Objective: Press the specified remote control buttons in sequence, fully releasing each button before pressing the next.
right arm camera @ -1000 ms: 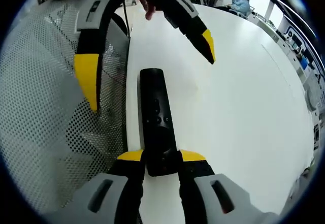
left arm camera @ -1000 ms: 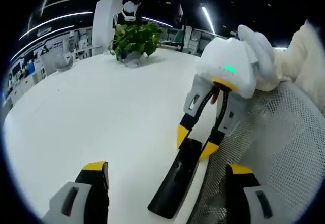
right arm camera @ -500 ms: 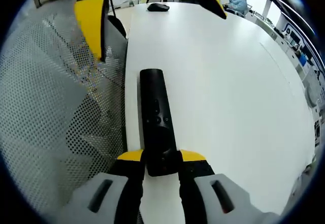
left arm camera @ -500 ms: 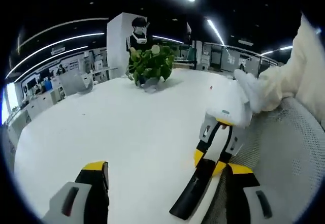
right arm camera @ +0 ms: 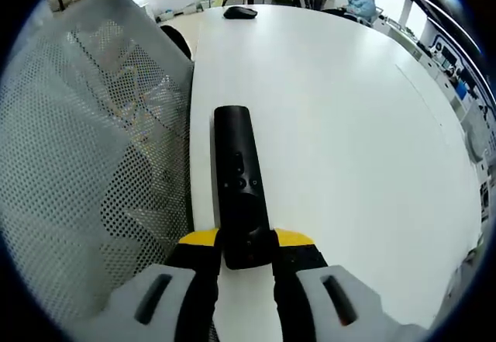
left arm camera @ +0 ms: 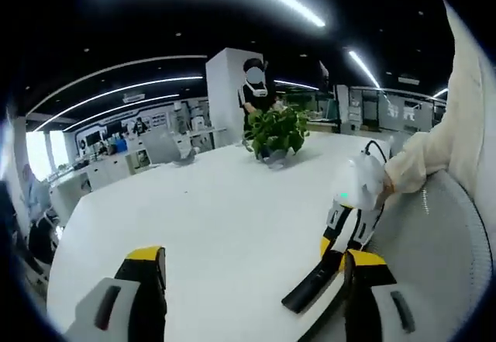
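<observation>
A long black remote control [right arm camera: 239, 173] lies on the white table [right arm camera: 349, 125] close to its edge, buttons facing up. My right gripper [right arm camera: 246, 240] is shut on the remote's near end, one yellow-tipped jaw on each side. In the left gripper view the same remote [left arm camera: 311, 289] shows at lower right, with the right gripper [left arm camera: 341, 243] clamped on its far end. My left gripper [left arm camera: 254, 257] hangs above the table with its jaws wide apart, open and holding nothing, well back from the remote.
A grey mesh chair back [right arm camera: 85, 164] stands against the table edge beside the remote. A potted green plant [left arm camera: 276, 129] sits far across the table with a person [left arm camera: 256, 86] behind it. A small black object [right arm camera: 242, 12] lies at the table's far end.
My left gripper has drawn up and back from the remote and left the right gripper view almost entirely. The remote and the right gripper have stayed put.
</observation>
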{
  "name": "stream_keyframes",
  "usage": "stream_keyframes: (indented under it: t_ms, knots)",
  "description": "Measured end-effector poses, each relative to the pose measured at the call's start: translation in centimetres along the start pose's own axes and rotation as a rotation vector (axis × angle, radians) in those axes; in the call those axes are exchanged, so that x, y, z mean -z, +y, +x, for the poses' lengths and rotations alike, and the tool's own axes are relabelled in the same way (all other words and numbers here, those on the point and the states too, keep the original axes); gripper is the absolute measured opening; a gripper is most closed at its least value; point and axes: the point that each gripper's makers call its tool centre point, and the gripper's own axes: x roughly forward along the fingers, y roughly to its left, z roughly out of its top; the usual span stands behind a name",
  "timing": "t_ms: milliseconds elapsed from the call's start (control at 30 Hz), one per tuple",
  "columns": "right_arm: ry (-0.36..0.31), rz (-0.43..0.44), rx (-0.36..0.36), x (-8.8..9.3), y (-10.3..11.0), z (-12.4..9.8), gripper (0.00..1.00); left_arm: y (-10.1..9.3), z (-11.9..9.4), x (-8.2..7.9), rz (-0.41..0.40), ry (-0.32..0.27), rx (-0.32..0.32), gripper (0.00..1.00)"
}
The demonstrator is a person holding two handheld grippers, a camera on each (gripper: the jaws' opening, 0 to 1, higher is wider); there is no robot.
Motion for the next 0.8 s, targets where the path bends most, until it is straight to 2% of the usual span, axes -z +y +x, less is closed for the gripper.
stream_keyframes:
  t_ms: [33, 100, 133, 233, 267, 333, 367, 467, 500, 567, 700, 800]
  knots:
    - [-0.001, 0.001, 0.0, 0.0, 0.0, 0.0, 0.25, 0.9, -0.4, 0.3, -0.039, -0.018, -0.049, 1.0]
    - [-0.002, 0.0, 0.002, 0.0, 0.0, 0.0, 0.25, 0.7, -0.5, -0.5, -0.093, -0.062, -0.089, 1.0]
    - [-0.004, 0.002, 0.004, 0.0, 0.0, 0.0, 0.25, 1.3, -0.6, -0.7, -0.114, -0.106, -0.11, 1.0]
    - [-0.009, 0.011, 0.004, -0.1, 0.0, 0.0, 0.25, 2.0, -0.6, -1.9, -0.069, -0.137, -0.151, 0.9]
    - [-0.013, 0.013, 0.001, -0.1, 0.0, 0.0, 0.25, 2.2, -0.7, -1.8, -0.079, -0.145, -0.152, 0.9]
    - [-0.025, 0.049, -0.012, -0.2, -0.1, 0.0, 0.25, 2.6, -1.0, -1.8, -0.153, -0.19, -0.146, 0.96]
    - [-0.027, 0.053, -0.019, -0.2, -0.1, -0.1, 0.25, 2.5, -1.1, -2.0, -0.151, -0.205, -0.148, 0.98]
    - [-0.025, 0.065, -0.038, -0.3, -0.2, -0.1, 0.25, 2.8, -1.1, -2.2, -0.072, -0.189, -0.186, 0.98]
    - [-0.021, 0.056, -0.039, -0.3, -0.2, -0.1, 0.25, 2.4, -0.9, -2.0, -0.054, -0.173, -0.175, 0.99]
    - [0.013, -0.002, -0.021, -0.2, -0.8, -0.1, 0.25, 2.0, -0.7, -1.7, -0.054, -0.157, -0.163, 0.99]
    - [0.03, -0.02, -0.024, -0.5, -1.9, 0.2, 0.25, 2.0, -0.8, -1.5, -0.064, -0.149, -0.155, 1.0]
    - [0.037, -0.028, -0.016, -0.8, -3.6, 0.4, 0.25, 1.9, -0.8, -1.7, -0.058, -0.154, -0.152, 1.0]
